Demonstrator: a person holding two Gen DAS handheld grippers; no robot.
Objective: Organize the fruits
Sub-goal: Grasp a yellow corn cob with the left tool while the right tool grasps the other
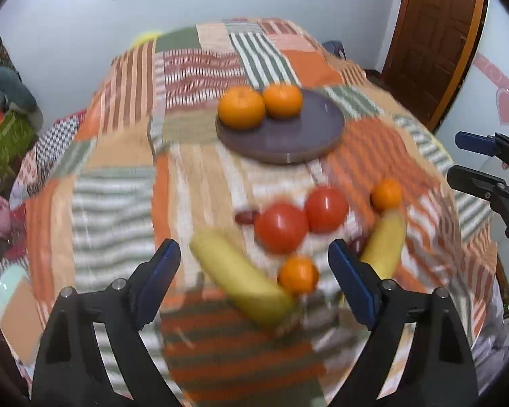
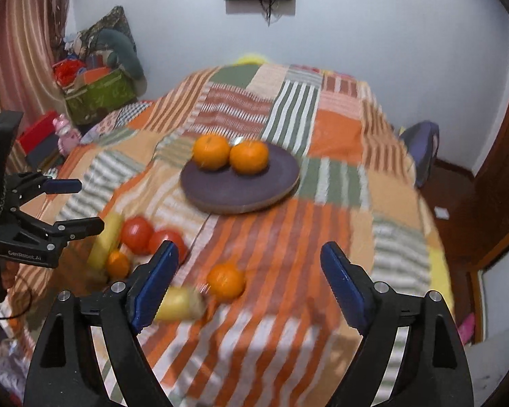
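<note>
Oranges: four in all. Two sat side by side, touching, on the plate (image 1: 288, 135): the left orange (image 1: 241, 108) and the right orange (image 1: 283, 100). Two smaller ones lay loose on the cloth: the near orange (image 1: 298, 275) and the far orange (image 1: 387, 194).
Tomatoes: two, the near tomato (image 1: 281, 227) and the far tomato (image 1: 326, 209), touching each other on the cloth.
Bananas: two. The left banana (image 1: 244, 279) lay slanted beside the near orange; the right banana (image 1: 383, 240) ran up to just under the far orange.
Small dark red fruits: at least two near the tomatoes, one (image 1: 246, 217) by the near tomato; too blurred to name.
Left gripper (image 1: 254, 257): jaws spread wide, gripping nothing. The left banana and the near orange lay between and just ahead of its blue pads.
Right gripper (image 2: 249, 259): jaws likewise apart and empty, with the far orange on the cloth between its fingers and the right banana's end beside its left pad.
Plate: dark, round, further back on the patchwork cloth (image 1: 118, 186), holding only the two oranges, well apart from both claws.
</note>
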